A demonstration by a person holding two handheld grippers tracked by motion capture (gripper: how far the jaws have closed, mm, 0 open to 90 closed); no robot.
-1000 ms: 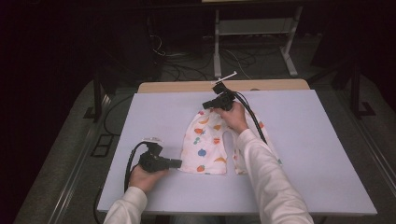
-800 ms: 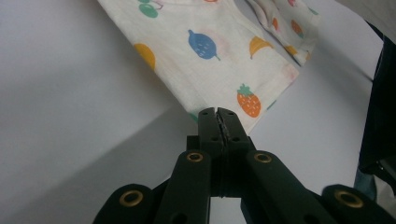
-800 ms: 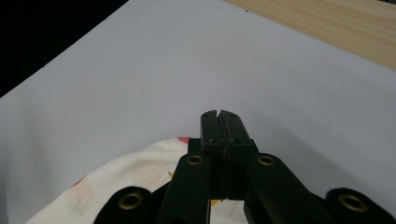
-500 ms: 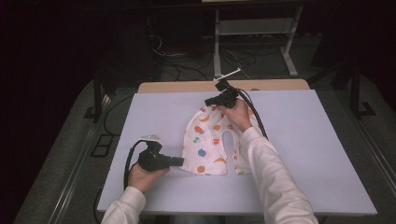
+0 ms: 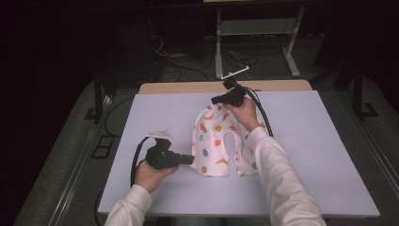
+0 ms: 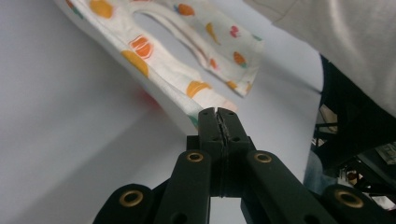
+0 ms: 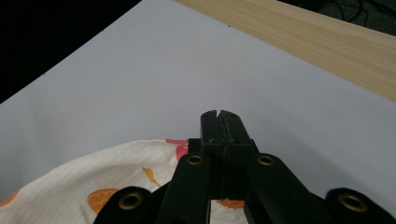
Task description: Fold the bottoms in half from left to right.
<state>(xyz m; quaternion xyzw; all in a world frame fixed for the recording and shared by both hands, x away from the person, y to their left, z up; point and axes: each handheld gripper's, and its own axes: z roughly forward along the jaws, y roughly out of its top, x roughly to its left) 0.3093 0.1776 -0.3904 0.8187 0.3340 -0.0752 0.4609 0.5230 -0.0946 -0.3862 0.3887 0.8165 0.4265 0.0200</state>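
black left claw: jaws pressed together on the near corner of the cloth, lifting that edge off the worktop
right claw: jaws closed too, pinching the cloth's far end, raised above the worktop near its wooden back edge
cloth: white with a fruit print, u-shaped with a slot cut up the middle, hanging between the two claws at the worktop's centre, its right-hand strip lying by the right sleeve
step: it looks like a lift-and-spread, both ends held
next: likely to draw the claws apart and keep both grips tight, so the cloth goes taut without slipping out
change: both claws sit higher than a second ago, the cloth's edges have come up with them, and the grips are unchanged
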